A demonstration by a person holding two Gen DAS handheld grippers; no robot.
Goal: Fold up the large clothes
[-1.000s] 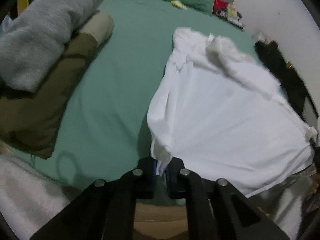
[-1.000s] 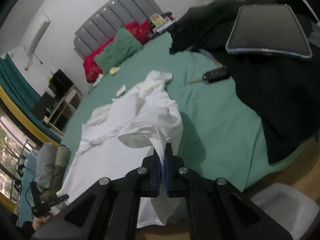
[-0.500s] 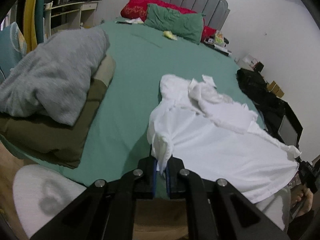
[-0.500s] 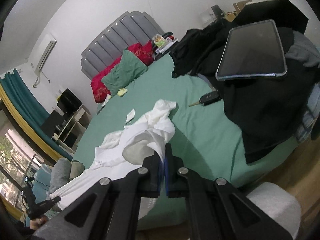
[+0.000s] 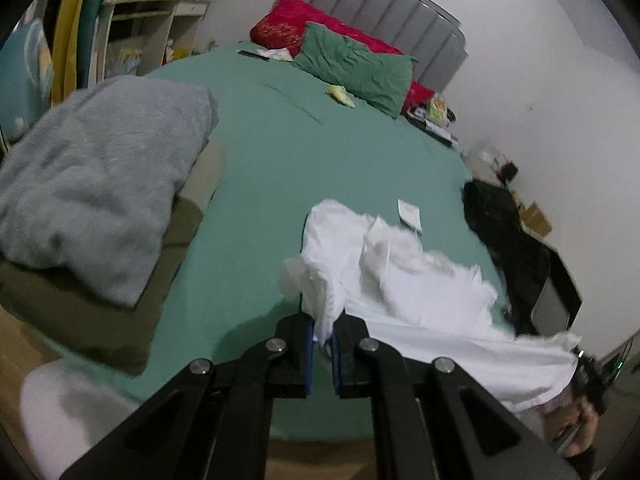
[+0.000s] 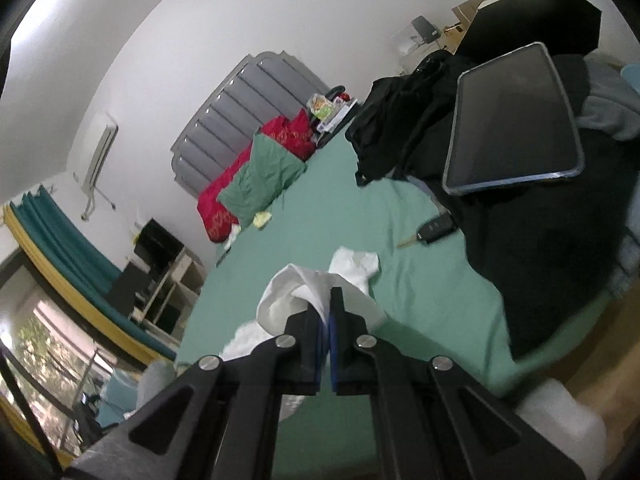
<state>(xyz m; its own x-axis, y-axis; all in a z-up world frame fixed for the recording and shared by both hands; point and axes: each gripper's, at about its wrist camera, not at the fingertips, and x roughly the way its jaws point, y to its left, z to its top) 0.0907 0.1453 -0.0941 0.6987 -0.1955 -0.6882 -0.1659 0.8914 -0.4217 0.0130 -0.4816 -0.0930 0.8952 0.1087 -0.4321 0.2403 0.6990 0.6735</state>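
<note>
A large white garment (image 5: 404, 292) lies crumpled on the green bed sheet (image 5: 280, 160), stretched between my two grippers. My left gripper (image 5: 322, 332) is shut on one bunched corner of it near the bed's foot edge. My right gripper (image 6: 328, 312) is shut on another corner, with white cloth (image 6: 316, 284) puffed up in front of the jaws. The far part of the garment rests on the sheet; the held edge is lifted.
A grey and olive stack of folded clothes (image 5: 100, 184) sits at the left. Black clothes (image 6: 540, 240) with a tablet (image 6: 516, 120) lie at the right, a car key (image 6: 434, 229) beside them. Green and red pillows (image 5: 352, 68) lie by the grey headboard.
Both grippers have lifted and tilted upward, keeping their hold. The white garment has been drawn up and bunched more; the views now show more of the headboard and wall.
</note>
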